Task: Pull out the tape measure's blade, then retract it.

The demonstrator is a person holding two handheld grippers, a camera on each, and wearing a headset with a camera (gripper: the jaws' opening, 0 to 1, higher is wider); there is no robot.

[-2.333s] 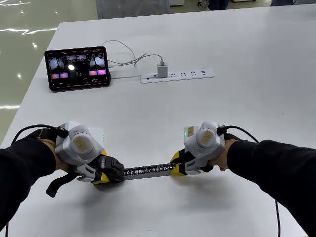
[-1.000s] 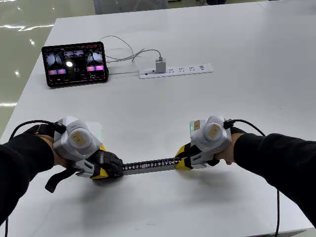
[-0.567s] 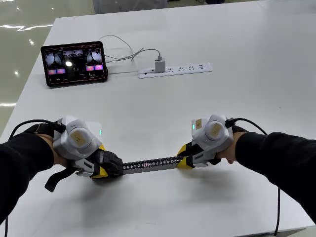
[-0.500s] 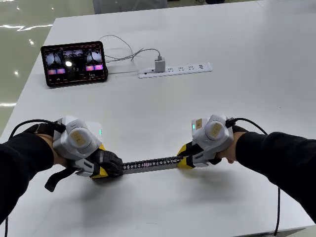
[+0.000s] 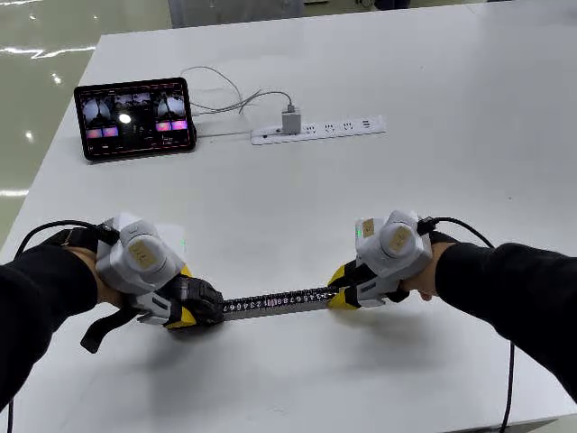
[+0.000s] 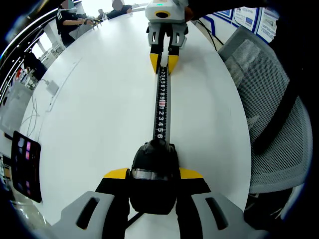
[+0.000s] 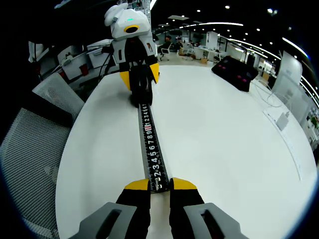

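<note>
White bench (image 5: 433,135): wide top, bare across the middle and the right side. Mesh chair (image 6: 271,114): set beside the near edge. Tablet (image 5: 137,117): lit, laid toward the far-left corner. Power strip (image 5: 317,130): placed to the tablet's right, a charger (image 5: 293,120) plugged in, cables (image 5: 236,90) trailed between the two; all well apart from the work. Left gripper (image 5: 187,296): jaws clamped on the black tape measure case (image 5: 200,302), toward the near-left corner. Right gripper (image 5: 339,289): jaws pinched together on the tip of the blade (image 5: 275,302). The blade is drawn out straight between the two grippers, parallel to the near edge, with bare bench top on both sides; whether it touches the top cannot be told.
</note>
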